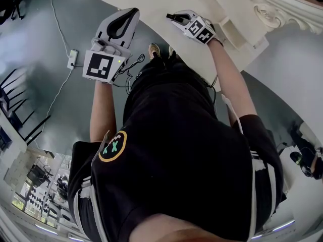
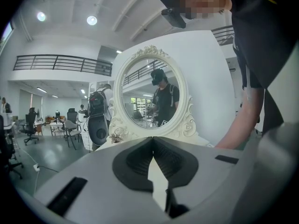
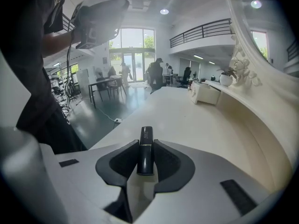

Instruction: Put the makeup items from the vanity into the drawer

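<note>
A slim black makeup tube (image 3: pixel 145 149) lies lengthwise between the dark pads of my right gripper (image 3: pixel 145 146), which is shut on it just above the cream vanity top (image 3: pixel 187 120). In the head view the right gripper (image 1: pixel 171 17) hovers over the vanity's near edge (image 1: pixel 166 4) with the tube's black end (image 1: pixel 175 18) poking out. My left gripper (image 1: pixel 132 13) hangs off the vanity's left side over the floor. It is shut, its tips meeting with nothing between them (image 2: pixel 152 140), and it faces the oval mirror (image 2: pixel 152 97).
A small cream box (image 3: pixel 205 93) stands farther along the vanity top, and an open drawer (image 1: pixel 241 32) shows to the right of my right hand. The carved mirror frame (image 3: pixel 243 64) rises along the right. A power strip and cable (image 1: pixel 72 58) lie on the grey floor.
</note>
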The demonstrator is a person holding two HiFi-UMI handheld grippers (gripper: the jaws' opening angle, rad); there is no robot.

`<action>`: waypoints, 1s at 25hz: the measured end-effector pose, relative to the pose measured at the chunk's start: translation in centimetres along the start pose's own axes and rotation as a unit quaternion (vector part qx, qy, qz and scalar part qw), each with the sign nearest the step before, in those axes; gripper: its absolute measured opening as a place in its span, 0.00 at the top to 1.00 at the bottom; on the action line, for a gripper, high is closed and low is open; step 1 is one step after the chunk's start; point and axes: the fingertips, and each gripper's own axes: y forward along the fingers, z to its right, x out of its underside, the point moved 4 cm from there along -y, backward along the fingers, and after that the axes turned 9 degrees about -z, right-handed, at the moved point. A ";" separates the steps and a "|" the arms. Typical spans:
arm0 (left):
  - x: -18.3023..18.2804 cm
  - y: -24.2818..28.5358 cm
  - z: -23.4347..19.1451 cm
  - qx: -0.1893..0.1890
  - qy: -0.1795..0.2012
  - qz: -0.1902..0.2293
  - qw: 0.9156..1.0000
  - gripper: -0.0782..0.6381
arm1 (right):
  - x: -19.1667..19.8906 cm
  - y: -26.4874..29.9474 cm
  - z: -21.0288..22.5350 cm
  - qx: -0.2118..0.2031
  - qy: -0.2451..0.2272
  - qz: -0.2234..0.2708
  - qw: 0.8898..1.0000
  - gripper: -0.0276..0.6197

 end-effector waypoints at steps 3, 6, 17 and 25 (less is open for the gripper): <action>0.1 0.2 0.0 -0.004 -0.001 -0.005 1.000 0.86 | -0.8 -0.5 0.2 0.006 -0.002 0.016 1.000 0.77; 0.1 0.5 0.1 -0.003 0.000 -0.003 1.000 0.86 | -1.9 -1.2 0.7 0.013 -0.005 0.035 0.999 0.77; -0.4 0.9 0.0 -0.014 0.002 -0.002 1.000 0.86 | -8.7 -6.6 1.4 0.045 -0.025 0.140 0.989 0.77; -0.3 0.6 -0.3 -0.016 0.003 0.001 1.000 0.86 | -14.8 -13.2 0.5 0.068 -0.041 0.243 0.967 0.77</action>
